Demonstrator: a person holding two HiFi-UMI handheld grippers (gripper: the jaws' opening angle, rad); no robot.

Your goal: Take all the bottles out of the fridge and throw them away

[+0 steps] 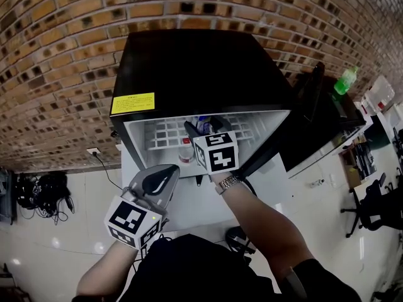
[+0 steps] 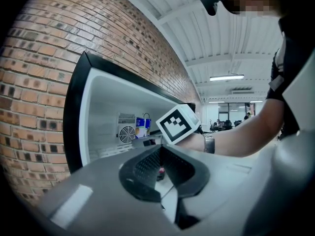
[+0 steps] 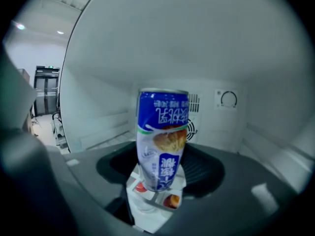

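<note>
Two hand-held grippers are working at an open black fridge (image 1: 189, 61). At seven o'clock in the head view, the left gripper (image 1: 169, 172) is waiting outside the cabinet with its jaws pressed together and empty, probably to keep clear of the reach. Toward twelve o'clock, the right gripper (image 1: 203, 129) is reaching onto the wire shelf (image 1: 164, 131), jaws spread either side of an upright blue and white bottle (image 3: 161, 136) without pressing it, seemingly lining up a squeeze around its middle.

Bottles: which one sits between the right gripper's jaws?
The blue-and-white bottle, upright on the wire shelf. The red-capped one sits lower, under that shelf; the green one stands outside the fridge.
</note>
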